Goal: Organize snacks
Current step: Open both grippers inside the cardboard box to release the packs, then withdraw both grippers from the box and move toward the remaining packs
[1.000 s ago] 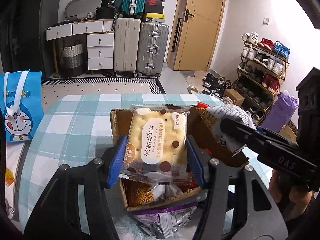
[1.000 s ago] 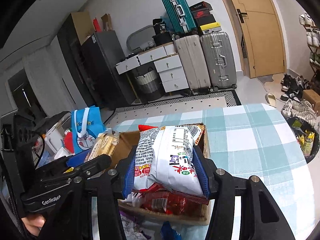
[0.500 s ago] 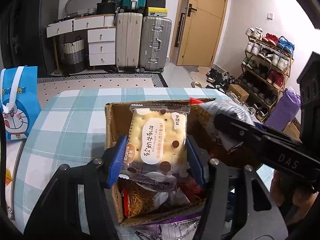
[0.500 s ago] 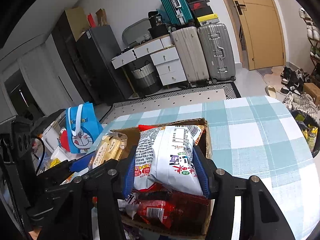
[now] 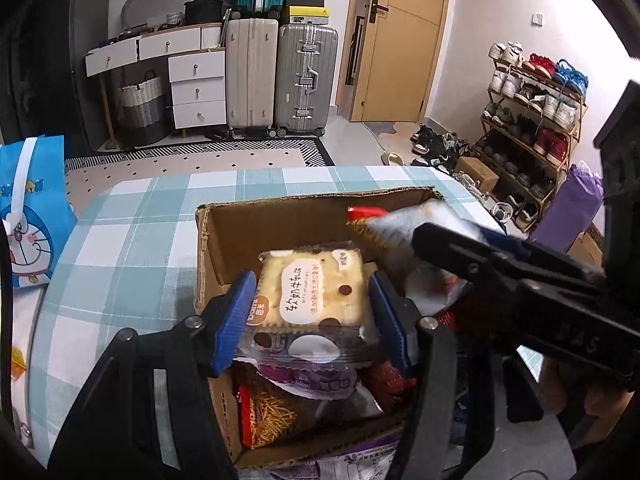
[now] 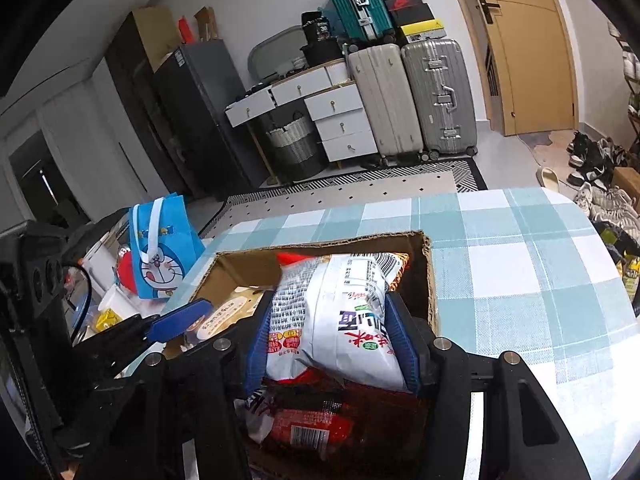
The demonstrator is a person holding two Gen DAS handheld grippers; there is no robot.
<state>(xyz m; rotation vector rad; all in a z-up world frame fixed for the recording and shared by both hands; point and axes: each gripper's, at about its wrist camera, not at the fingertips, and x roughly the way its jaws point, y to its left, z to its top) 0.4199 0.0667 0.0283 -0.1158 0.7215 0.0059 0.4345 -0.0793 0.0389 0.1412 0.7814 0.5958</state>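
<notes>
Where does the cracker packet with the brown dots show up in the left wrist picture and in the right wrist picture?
Left wrist: the cracker packet sits low in the centre, clamped between the left gripper pads, over the cardboard box.
Right wrist: the packet is left of centre, mostly hidden behind the gripper arms.
Shared landmark: the blue cartoon bag, left of the box in both.

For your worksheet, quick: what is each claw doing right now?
Left claw: shut on the cracker pack.
Right claw: shut on the white snack bag.
</notes>
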